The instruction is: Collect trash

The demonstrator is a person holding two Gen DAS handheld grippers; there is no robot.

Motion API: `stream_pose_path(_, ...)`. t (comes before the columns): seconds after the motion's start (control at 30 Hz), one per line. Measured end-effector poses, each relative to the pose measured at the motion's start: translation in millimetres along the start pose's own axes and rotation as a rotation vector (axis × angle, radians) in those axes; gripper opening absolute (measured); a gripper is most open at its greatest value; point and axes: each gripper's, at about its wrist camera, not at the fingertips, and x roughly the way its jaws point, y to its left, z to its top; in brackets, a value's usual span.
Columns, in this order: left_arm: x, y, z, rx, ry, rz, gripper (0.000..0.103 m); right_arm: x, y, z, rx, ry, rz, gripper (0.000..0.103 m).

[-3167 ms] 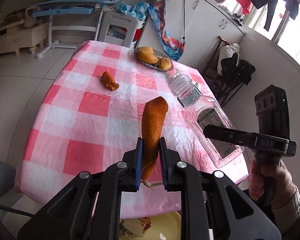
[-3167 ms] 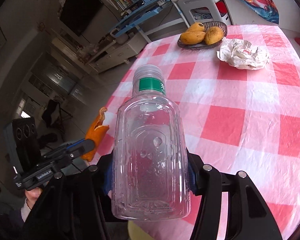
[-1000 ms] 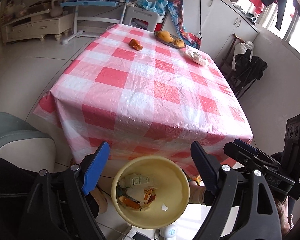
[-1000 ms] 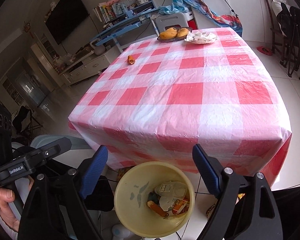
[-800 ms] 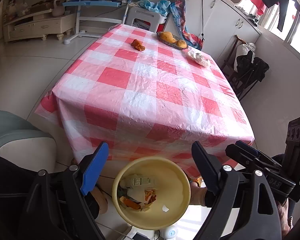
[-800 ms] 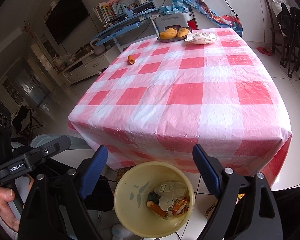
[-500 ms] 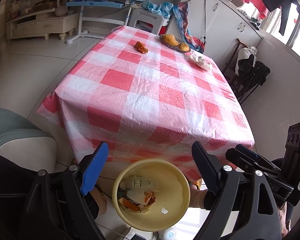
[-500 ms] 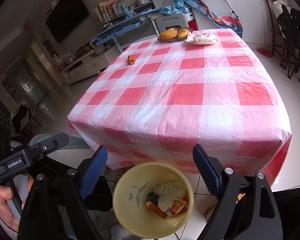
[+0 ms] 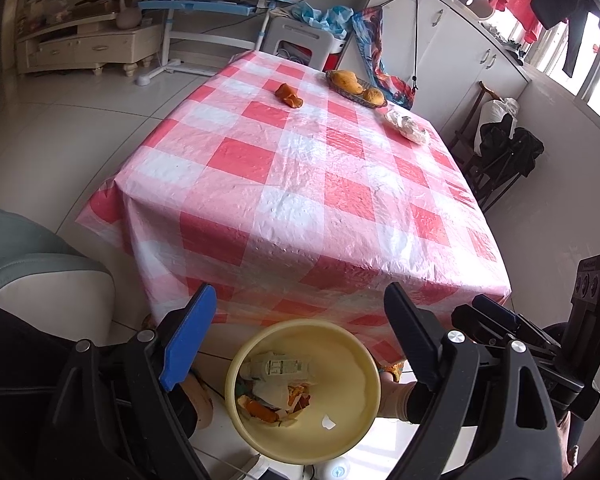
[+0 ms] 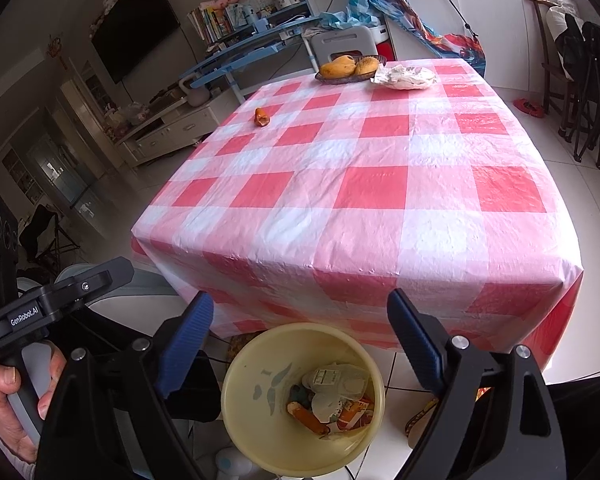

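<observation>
Checked tabletop (image 9: 300,184): far peel (image 9: 289,95) could roll when grabbed; left gripper (image 9: 296,332) and right gripper (image 10: 300,334) gape empty over the bin (image 9: 364,396).

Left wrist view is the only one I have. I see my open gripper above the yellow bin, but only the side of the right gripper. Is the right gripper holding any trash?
Observer: No. In the right wrist view the right gripper is open with nothing between its fingers. It hangs above the bin.
Operator: Thank you. The table hides the floor on its far right side from me. Is anything lying there?
Observer: Yes. A small red thing lies on the floor close to the dark chairs. It is too small to tell what it is.
</observation>
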Motion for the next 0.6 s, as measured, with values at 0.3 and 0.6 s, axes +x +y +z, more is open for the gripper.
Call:
stream_pose_path(0.3,1.3,3.3,0.7,-0.018,0.002,0.010,0.083,0.2,0.1,-0.4,0.000,0.000,-0.001,0.086)
stream_pose_path(0.6,2.0,4.2,0.7,-0.021,0.003,0.014,0.085,0.1,-0.3,-0.6,-0.001,0.000,-0.002,0.086)
